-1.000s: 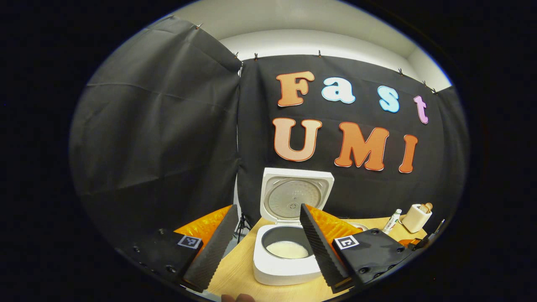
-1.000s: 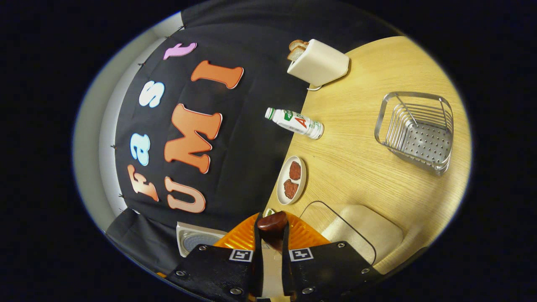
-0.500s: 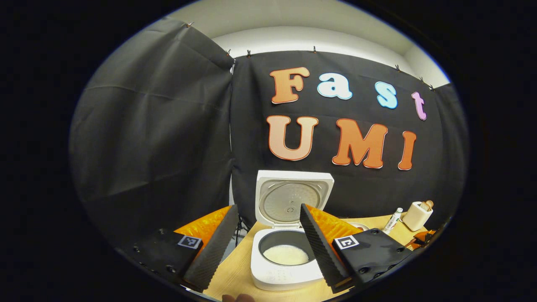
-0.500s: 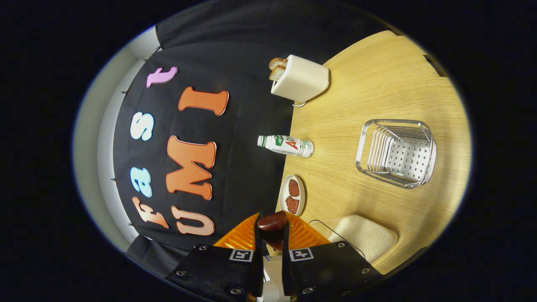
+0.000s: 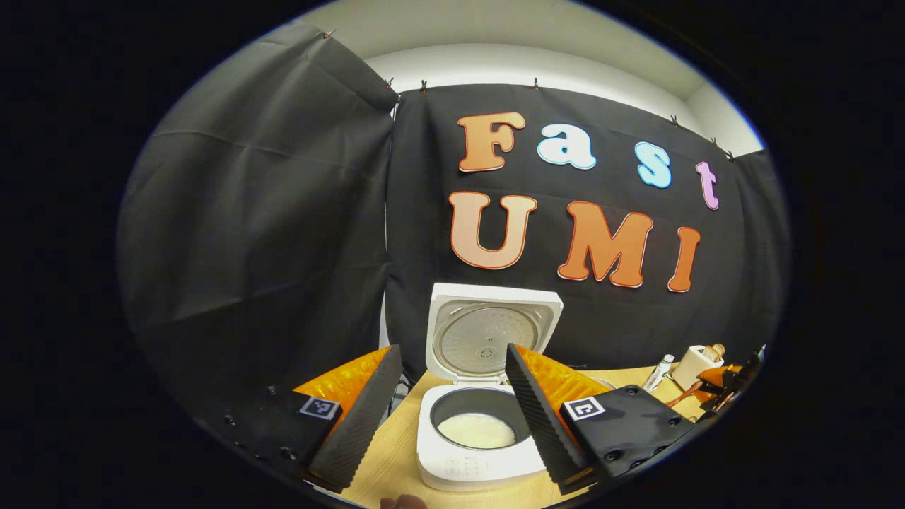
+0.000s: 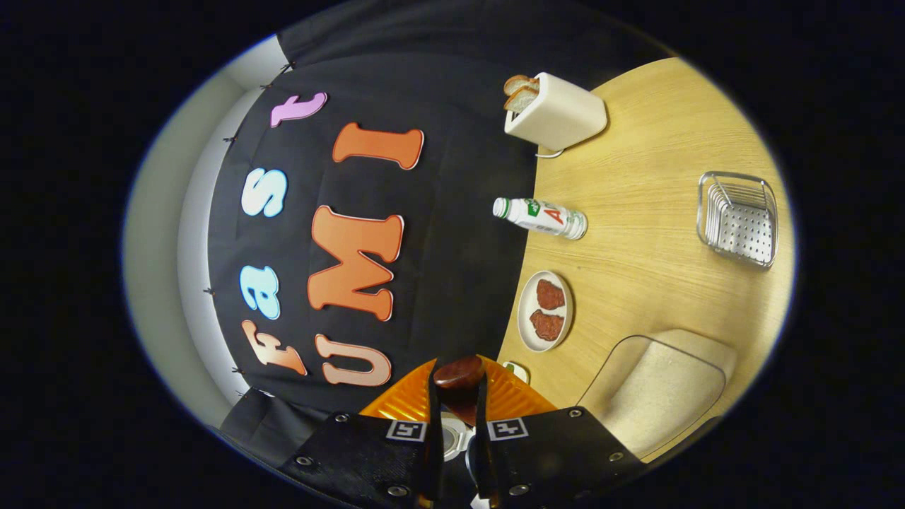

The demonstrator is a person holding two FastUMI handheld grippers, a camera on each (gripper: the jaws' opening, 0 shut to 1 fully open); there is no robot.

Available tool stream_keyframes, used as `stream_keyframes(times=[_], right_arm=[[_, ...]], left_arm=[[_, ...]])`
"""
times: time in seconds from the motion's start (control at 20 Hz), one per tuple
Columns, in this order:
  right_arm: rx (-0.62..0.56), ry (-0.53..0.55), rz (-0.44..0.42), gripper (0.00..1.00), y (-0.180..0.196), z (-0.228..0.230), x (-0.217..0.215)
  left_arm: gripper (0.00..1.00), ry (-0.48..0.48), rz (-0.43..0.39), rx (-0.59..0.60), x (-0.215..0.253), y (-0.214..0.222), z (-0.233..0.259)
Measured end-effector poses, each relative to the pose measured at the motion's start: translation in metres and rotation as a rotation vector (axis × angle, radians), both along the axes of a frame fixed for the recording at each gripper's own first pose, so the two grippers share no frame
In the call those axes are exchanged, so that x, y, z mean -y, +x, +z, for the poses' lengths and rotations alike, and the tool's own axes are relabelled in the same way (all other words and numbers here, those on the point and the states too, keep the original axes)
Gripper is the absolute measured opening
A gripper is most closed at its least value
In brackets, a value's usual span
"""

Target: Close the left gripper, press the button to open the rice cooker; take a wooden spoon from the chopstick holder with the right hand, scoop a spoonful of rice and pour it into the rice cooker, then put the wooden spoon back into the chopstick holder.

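Tilting sideways, the right gripper (image 6: 458, 396) pinches the wooden spoon (image 6: 458, 375); it could miss the chopstick holder (image 6: 739, 219); left gripper (image 5: 452, 417) gapes wide

Black cloth wall (image 5: 269, 212) clipped up along the top edge, hung in creased panels. Pale ceiling (image 5: 495, 28) above, white wall strip (image 5: 530, 71) just under it. Light wooden table (image 6: 636, 254) butted right against the cloth.
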State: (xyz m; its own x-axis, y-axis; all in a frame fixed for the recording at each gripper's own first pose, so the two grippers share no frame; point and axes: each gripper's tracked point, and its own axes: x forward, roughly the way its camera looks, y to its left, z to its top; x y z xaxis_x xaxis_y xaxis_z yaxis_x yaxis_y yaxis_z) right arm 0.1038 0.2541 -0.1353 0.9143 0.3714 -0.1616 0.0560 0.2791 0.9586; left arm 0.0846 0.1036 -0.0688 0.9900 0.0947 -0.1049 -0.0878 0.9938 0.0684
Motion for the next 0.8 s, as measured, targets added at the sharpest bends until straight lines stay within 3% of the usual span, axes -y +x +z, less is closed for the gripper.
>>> stream_keyframes(times=[0.45,0.8], right_arm=[[0.029,-0.033,0.185,0.17,0.009,0.033,-0.121],[0.063,-0.095,0.24,0.17,0.016,0.035,-0.179]], left_arm=[[0.99,-0.016,0.054,0.009,-0.031,-0.015,0.003],[0.99,-0.008,0.067,-0.006,-0.041,-0.023,-0.004]])
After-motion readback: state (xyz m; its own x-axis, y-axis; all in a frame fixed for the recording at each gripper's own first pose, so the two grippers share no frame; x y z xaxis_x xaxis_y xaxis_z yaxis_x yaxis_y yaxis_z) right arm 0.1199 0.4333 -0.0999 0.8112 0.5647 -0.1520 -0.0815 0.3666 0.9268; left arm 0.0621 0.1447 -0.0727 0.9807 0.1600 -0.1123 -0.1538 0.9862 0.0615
